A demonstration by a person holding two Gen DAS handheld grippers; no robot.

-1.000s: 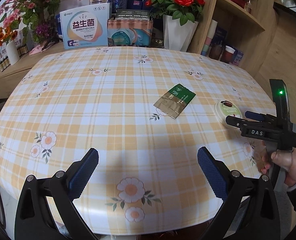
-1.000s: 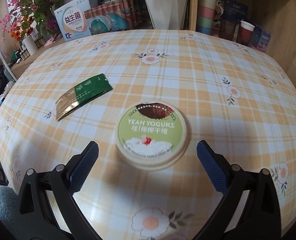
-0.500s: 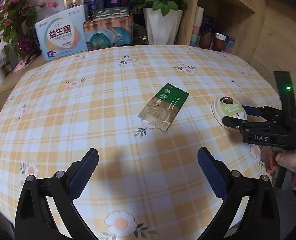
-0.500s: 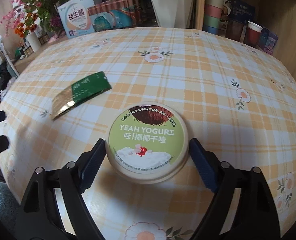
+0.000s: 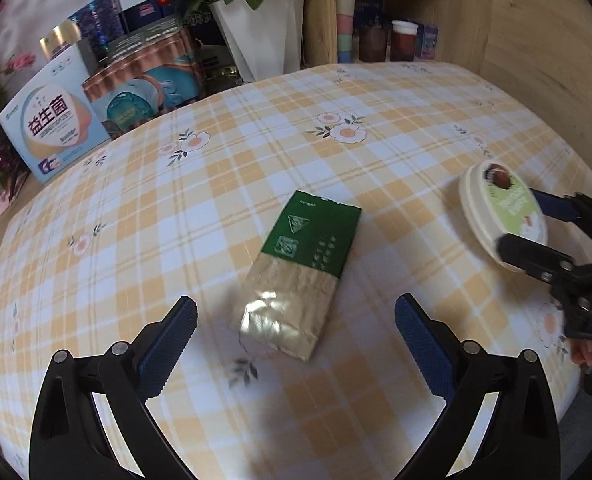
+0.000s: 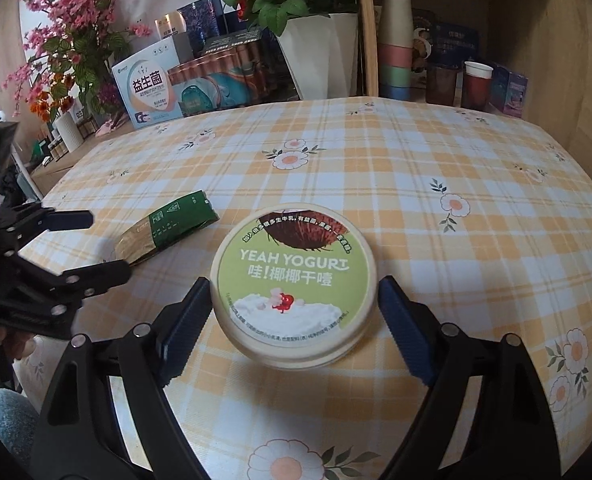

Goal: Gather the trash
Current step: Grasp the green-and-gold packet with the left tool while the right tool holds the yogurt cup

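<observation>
A round yogurt cup (image 6: 293, 284) with a green lid sits between the blue pads of my right gripper (image 6: 293, 316), which is shut on it and holds it tilted, lifted off the checked tablecloth (image 6: 436, 184). The cup (image 5: 500, 212) and the right gripper (image 5: 536, 236) also show at the right of the left wrist view. A flat green and gold wrapper (image 5: 304, 272) lies on the cloth. My left gripper (image 5: 296, 344) is open, its pads on either side of the wrapper's near gold end, just above the cloth. The wrapper (image 6: 167, 232) shows left of the cup.
Boxes (image 5: 51, 128), a pack of cans (image 5: 143, 92) and a white flower pot (image 5: 263, 36) stand along the table's far edge. A wooden shelf (image 6: 448, 76) with stacked cups and small boxes is at the far right. The table's front edge is close below both grippers.
My right gripper has closed on the yogurt cup and raised it. My left gripper has moved forward and right until the wrapper lies between its open pads.
</observation>
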